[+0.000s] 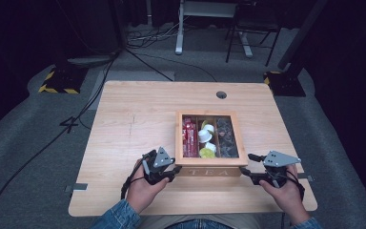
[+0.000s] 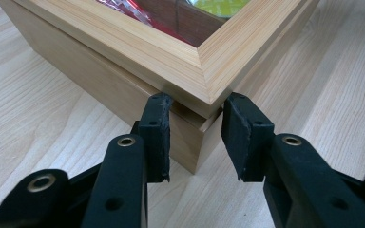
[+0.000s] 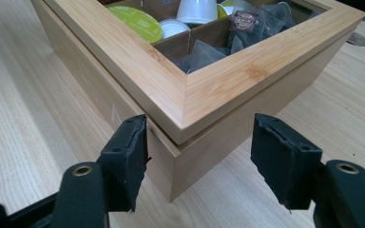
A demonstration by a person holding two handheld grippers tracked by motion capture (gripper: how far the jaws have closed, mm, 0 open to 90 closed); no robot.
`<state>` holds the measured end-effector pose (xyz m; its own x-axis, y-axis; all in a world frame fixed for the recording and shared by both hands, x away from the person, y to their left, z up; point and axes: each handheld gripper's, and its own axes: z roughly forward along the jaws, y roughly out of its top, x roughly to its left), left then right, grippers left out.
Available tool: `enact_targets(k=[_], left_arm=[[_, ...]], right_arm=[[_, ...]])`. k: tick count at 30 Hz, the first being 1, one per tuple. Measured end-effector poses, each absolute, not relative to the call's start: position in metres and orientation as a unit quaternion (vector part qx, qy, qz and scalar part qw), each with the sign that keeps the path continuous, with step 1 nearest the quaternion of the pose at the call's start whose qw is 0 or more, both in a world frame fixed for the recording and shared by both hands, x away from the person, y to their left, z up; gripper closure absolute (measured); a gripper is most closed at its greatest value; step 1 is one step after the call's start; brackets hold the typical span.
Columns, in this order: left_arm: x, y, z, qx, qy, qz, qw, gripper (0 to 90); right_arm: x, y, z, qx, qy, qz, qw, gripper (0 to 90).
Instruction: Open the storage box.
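Wooden tea box with a glass-paned lid (image 1: 211, 165) sits on the pale wooden table (image 1: 133, 129), near its front edge. Left gripper (image 1: 175, 169) clenches the box's front-left corner; right gripper (image 1: 246, 164) straddles its front-right corner, jaws released.

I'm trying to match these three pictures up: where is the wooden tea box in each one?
High view: the tea box sits centre-right on the table, between both hands.
Left gripper view: its near corner fills the top, pinched between the jaws.
Right gripper view: its other near corner fills the upper middle.
Shared landmark: the yellow-green pod.
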<state>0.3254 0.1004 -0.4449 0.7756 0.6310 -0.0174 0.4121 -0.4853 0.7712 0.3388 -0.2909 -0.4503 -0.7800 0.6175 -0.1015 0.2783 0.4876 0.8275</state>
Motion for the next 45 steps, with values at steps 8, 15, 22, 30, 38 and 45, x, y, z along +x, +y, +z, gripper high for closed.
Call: enact_targets(k=[8, 15, 22, 30, 38, 45], left_arm=[[0.325, 0.100, -0.445, 0.849, 0.308, 0.138, 0.406, 63.3], [0.324, 0.101, -0.444, 0.847, 0.305, 0.144, 0.411, 63.7], [0.324, 0.100, -0.444, 0.843, 0.299, 0.162, 0.418, 59.9], [0.323, 0.104, -0.445, 0.832, 0.309, 0.170, 0.427, 37.7], [0.322, 0.128, -0.443, 0.823, 0.336, 0.181, 0.421, 36.3], [0.320, 0.153, -0.446, 0.811, 0.373, 0.185, 0.411, 36.3]], right_arm=[[0.339, -0.289, -0.449, 0.263, 0.838, 0.435, 0.200, 40.7], [0.338, -0.287, -0.447, 0.257, 0.837, 0.434, 0.211, 40.7], [0.338, -0.288, -0.443, 0.250, 0.836, 0.437, 0.216, 40.8], [0.340, -0.292, -0.432, 0.241, 0.835, 0.444, 0.219, 40.8], [0.348, -0.293, -0.411, 0.228, 0.829, 0.460, 0.222, 40.3], [0.358, -0.293, -0.392, 0.215, 0.822, 0.475, 0.227, 40.6]])
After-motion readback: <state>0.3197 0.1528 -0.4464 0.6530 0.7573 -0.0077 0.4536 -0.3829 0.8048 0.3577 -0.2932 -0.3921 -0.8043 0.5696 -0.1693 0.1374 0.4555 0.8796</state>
